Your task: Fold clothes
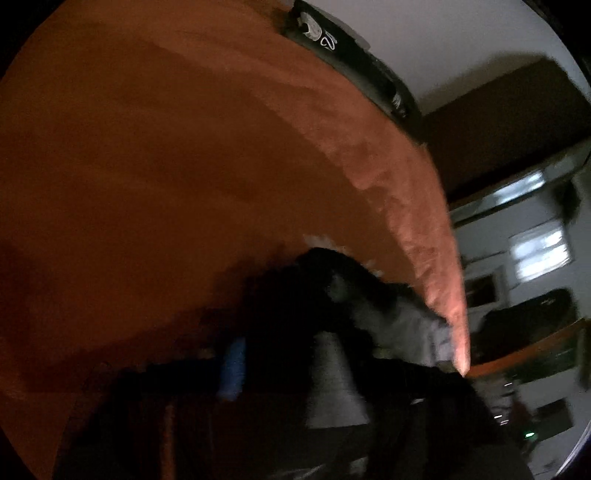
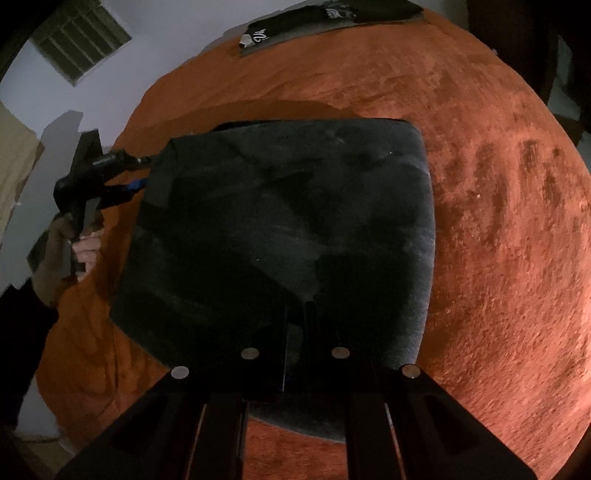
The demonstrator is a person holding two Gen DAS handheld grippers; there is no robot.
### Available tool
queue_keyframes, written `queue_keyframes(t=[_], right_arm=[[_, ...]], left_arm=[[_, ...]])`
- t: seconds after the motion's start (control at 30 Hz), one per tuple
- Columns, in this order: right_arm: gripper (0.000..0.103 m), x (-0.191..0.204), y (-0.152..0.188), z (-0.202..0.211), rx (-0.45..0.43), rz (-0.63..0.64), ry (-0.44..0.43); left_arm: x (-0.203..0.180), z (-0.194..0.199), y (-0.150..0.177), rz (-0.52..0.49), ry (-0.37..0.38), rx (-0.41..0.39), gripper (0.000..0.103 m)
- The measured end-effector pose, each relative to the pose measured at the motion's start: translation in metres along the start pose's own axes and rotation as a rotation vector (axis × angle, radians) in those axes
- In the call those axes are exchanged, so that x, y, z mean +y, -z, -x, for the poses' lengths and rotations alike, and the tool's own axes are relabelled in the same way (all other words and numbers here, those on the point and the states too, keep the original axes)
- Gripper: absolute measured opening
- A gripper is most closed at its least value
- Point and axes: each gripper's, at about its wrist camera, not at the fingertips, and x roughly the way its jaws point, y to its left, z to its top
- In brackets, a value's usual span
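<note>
A dark grey garment (image 2: 280, 221) lies folded into a rough square on the orange blanket (image 2: 480, 221). My right gripper (image 2: 297, 310) is shut, its tips low over the garment's near part; whether cloth is pinched between them stays unclear. My left gripper (image 2: 144, 171), held by a hand (image 2: 86, 247), sits at the garment's far left corner with that corner between its fingers. The left wrist view is dark and blurred: the left gripper (image 1: 280, 339) shows a blue pad (image 1: 232, 369) and a grey finger (image 1: 332, 387), with dark cloth (image 1: 388, 314) bunched in front.
A stack of folded black clothes (image 2: 295, 26) with white print lies at the blanket's far edge, also seen as the black pile (image 1: 332, 40). The blanket's edge (image 1: 443, 277) drops off beside the left gripper. A white wall and a vent (image 2: 81, 40) stand beyond.
</note>
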Motion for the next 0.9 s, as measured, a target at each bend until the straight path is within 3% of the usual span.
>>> queue_keyframes(t=[0.1, 0.2, 0.27, 0.33, 0.47, 0.57, 0.67, 0.73, 0.83, 0.9], right_arm=[[0.007, -0.001, 0.000, 0.001, -0.003, -0.007, -0.005], [0.007, -0.002, -0.001, 0.001, -0.007, -0.011, -0.010], [0.007, -0.003, -0.002, 0.002, -0.008, -0.017, -0.013], [0.007, -0.005, -0.004, 0.006, -0.012, -0.018, -0.020], [0.007, -0.009, -0.016, 0.019, -0.060, 0.002, -0.018], [0.007, -0.019, -0.036, 0.021, -0.087, -0.008, -0.010], [0.007, -0.031, -0.060, 0.014, -0.104, -0.022, -0.001], [0.007, -0.037, -0.077, 0.004, -0.091, -0.031, 0.016], [0.007, -0.048, -0.098, -0.014, -0.049, -0.061, 0.052], [0.007, -0.055, -0.104, -0.025, -0.013, -0.091, 0.075]], left_arm=[[-0.005, -0.002, 0.005, -0.025, -0.052, -0.041, 0.037], [0.005, -0.003, 0.010, -0.008, -0.038, -0.061, 0.037], [0.013, -0.004, 0.009, 0.024, -0.007, -0.048, 0.041], [0.024, 0.003, 0.007, 0.085, -0.001, -0.034, 0.062], [0.044, 0.029, 0.006, 0.188, -0.025, -0.087, 0.063], [0.043, 0.022, 0.004, 0.163, -0.041, -0.060, 0.063], [0.038, 0.016, 0.007, 0.128, -0.064, -0.066, 0.062], [0.034, 0.016, 0.009, 0.077, -0.083, -0.079, 0.049], [0.016, 0.010, 0.012, -0.060, -0.258, -0.101, 0.041], [0.014, 0.006, 0.011, -0.079, -0.325, -0.094, 0.036]])
